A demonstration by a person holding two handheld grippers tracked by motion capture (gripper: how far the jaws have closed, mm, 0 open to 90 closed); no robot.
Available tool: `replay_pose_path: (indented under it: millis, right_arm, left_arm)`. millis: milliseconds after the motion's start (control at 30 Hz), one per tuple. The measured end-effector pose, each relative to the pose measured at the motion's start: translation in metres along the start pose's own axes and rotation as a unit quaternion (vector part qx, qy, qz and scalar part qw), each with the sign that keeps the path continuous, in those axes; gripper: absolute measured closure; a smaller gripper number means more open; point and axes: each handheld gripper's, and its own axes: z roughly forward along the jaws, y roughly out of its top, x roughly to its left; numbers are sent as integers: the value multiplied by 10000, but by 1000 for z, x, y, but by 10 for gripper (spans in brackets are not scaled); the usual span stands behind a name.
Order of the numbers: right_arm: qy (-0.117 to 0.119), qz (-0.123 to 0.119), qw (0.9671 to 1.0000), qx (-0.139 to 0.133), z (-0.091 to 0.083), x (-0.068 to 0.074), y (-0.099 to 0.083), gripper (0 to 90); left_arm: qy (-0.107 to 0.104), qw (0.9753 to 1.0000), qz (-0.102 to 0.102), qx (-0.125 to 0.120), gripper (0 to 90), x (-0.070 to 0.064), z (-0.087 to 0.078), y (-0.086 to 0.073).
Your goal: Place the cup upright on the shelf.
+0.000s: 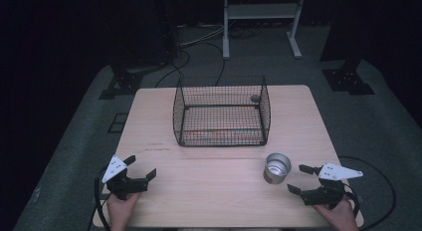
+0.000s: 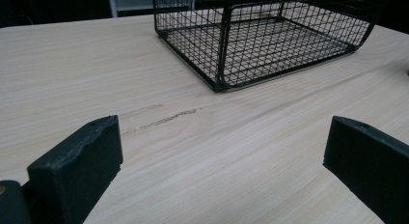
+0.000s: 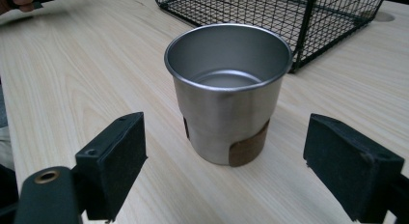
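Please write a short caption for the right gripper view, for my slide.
Open right tongs face an upright, empty steel cup on the wooden table, wire basket behind.

I see a light wooden table (image 1: 219, 191) standing on a grey carpeted floor (image 1: 64, 156), lit from above while the room around it falls off into near black. Beyond the far edge, a white metal frame (image 1: 261, 12) stands on two legs. Black cables (image 1: 186, 54) snake across the floor at the far left, close to a black stand base (image 1: 122, 84); another dark base (image 1: 346, 79) sits at the far right. The tabletop shows a faint scuff mark (image 2: 166, 119) in its grain.
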Motion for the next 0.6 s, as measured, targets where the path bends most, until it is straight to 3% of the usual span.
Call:
replay_pose_path:
  millis: [600]
  right_arm:
    - [28,33,9999,164,27,0,11,133]
  left_arm:
    - [-92,9999,85,41,0,-3,2,1]
